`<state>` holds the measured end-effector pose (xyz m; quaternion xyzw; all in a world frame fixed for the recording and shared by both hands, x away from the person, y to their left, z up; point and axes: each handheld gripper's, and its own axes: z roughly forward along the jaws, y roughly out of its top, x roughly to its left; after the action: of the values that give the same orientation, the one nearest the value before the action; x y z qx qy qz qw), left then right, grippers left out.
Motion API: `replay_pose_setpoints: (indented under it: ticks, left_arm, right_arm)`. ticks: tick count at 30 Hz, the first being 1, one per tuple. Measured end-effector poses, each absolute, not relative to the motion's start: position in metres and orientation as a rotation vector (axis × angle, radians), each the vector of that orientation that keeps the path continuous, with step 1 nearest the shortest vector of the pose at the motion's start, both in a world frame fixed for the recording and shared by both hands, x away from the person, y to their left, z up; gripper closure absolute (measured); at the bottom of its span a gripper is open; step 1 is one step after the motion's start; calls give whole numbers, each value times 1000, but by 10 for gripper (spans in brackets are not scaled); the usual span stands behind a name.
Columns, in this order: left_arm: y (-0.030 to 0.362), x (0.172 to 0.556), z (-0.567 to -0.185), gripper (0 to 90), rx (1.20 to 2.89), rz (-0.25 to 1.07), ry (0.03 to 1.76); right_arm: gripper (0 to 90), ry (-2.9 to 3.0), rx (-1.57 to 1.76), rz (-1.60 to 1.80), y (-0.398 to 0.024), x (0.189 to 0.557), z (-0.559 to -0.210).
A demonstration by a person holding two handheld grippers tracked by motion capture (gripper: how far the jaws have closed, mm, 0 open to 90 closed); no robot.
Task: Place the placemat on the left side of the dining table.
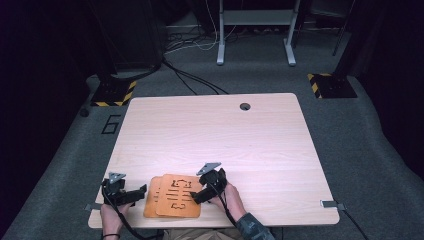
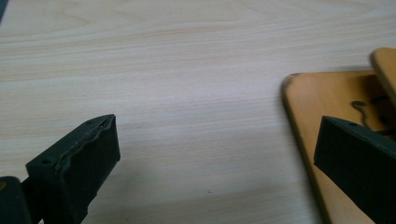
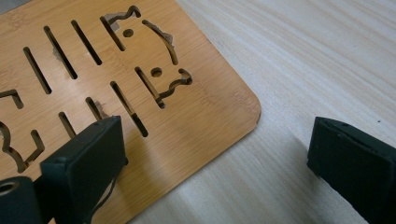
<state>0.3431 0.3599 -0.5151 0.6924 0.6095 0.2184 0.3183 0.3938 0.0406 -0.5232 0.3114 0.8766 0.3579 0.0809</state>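
Two orange-brown wooden boards lie stacked near the table's front edge; the top board (image 1: 177, 195) has cut-out slots and sits a little askew on the lower board (image 1: 151, 200). My left gripper (image 1: 131, 194) stands open at the stack's left side, one jaw over the lower board's edge (image 2: 322, 107). My right gripper (image 1: 200, 192) is open at the right side, one jaw over the slotted board (image 3: 121, 74) and the other over the bare table, straddling a rounded corner. Neither holds anything.
The light wooden table (image 1: 215, 135) has a round cable hole (image 1: 244, 106) near its far edge. Metal clips (image 1: 331, 204) stick out at the front corners. Grey carpet, cables and a desk frame (image 1: 255, 30) lie beyond.
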Motion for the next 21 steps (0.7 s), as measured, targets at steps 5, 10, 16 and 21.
replay_pose_setpoints:
  ticks: [5, 10, 16, 21]
  left_arm:
    - [351, 341, -509, 1, 1834, 509, 1563]
    - [340, 339, -504, 1, 1850, 471, 1513]
    - [325, 337, -502, 1, 1872, 446, 1474]
    - [312, 337, -503, 1, 1914, 421, 1436]
  right_arm:
    - [32, 2617, 933, 1073, 41, 394, -523]
    - [32, 2618, 933, 1072, 41, 394, -523]
    - [32, 2616, 933, 1074, 40, 393, -523]
    - [32, 2616, 949, 1076, 41, 393, -524]
